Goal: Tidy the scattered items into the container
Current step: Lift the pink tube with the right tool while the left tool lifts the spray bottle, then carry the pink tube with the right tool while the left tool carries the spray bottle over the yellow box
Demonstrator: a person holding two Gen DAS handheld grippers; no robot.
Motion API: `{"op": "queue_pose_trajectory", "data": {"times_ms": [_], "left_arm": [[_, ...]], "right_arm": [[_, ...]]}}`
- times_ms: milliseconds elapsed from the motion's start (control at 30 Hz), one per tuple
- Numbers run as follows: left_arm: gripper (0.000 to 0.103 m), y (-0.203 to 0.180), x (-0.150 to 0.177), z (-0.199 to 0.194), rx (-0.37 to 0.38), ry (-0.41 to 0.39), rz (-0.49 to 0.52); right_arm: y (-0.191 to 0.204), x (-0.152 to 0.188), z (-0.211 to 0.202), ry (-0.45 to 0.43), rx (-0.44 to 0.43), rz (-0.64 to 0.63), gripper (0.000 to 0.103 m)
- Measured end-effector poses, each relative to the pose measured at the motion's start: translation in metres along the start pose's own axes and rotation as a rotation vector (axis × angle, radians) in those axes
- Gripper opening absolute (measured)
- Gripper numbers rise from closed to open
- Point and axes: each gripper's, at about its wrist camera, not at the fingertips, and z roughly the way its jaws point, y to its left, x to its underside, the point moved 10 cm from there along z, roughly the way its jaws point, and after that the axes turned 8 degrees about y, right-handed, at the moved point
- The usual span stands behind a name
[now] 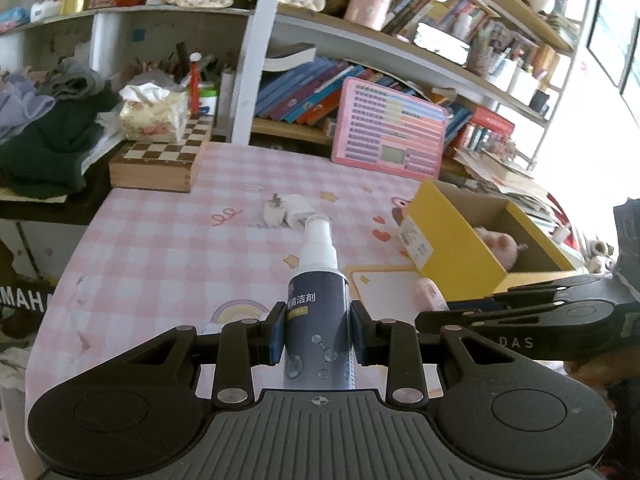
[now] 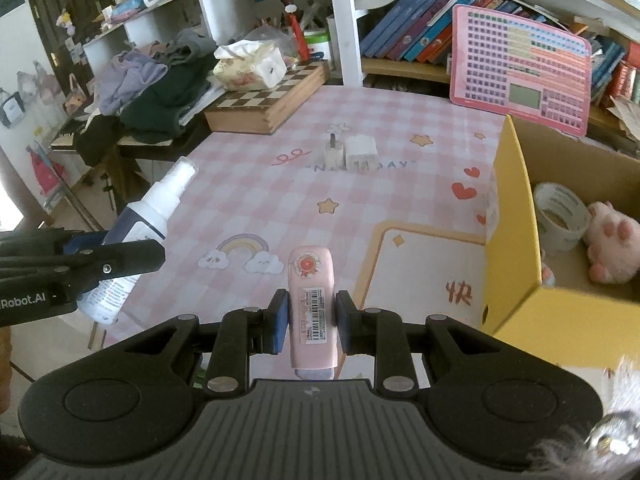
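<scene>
- The left gripper (image 1: pixel 318 334) is clamped on a dark spray bottle (image 1: pixel 318 320), blue pads pressed against both its sides, white nozzle pointing toward 12 o'clock, carried clear above the table.
- The right gripper (image 2: pixel 311 326) is clenched on a slim pink case (image 2: pixel 313 300) with a barcode label, also lifted off the surface; in the right wrist view the bottle shows at 9 o'clock.
- Under both lies a pink checked tablecloth (image 2: pixel 248 200) printed with a rainbow, stars and hearts.
- At 12 o'clock from the pink case, two small white plug adapters (image 2: pixel 352 150) stand touching, side by side, on the cloth, well apart from both grippers.
- At 3 o'clock sits the yellow cardboard box (image 2: pixel 516 264), open at the top; inside it are a roll of tape (image 2: pixel 560 216) and, just beside it, a pink plush paw (image 2: pixel 612 240).
- At 11 o'clock a wooden chessboard box (image 2: pixel 268 104) carries a tissue pack (image 2: pixel 250 66); a heap of clothes (image 2: pixel 156 92) lies at 10 o'clock.
- Behind the table, shelves of books (image 2: pixel 416 24) fill the wall, with a pink keypad toy (image 2: pixel 520 68) leaning against them at 1 o'clock.
</scene>
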Motion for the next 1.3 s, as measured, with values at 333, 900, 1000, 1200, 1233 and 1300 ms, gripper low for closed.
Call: {"op": "queue_pose_trajectory", "data": {"times_ms": [333,900,1000,1200,1233,1300], "left_arm": [[0.031,-0.019,0.019,-0.014,0.074,0.014,0.055],[0.031,-0.063,0.024,-0.008,0.207,0.039,0.182],[0.031,-0.071,0.025,-0.005,0.223,0.047,0.197],[0.031,-0.094,0.026,0.004,0.265,0.065,0.233],[0.031,-0.099,0.026,0.006,0.272,0.069,0.241],[0.031,-0.108,0.026,0.009,0.286,0.076,0.259]], "right_arm": [[0.002,0.036,-0.024,-0.013,0.063,0.07,0.023],[-0.028,0.073,-0.058,-0.048,0.183,0.23,0.023],[-0.033,0.078,-0.062,-0.047,0.199,0.244,0.023],[-0.049,0.091,-0.072,-0.045,0.232,0.282,0.023],[-0.053,0.094,-0.073,-0.046,0.237,0.291,0.023],[-0.059,0.097,-0.076,-0.048,0.245,0.309,0.023]]}}
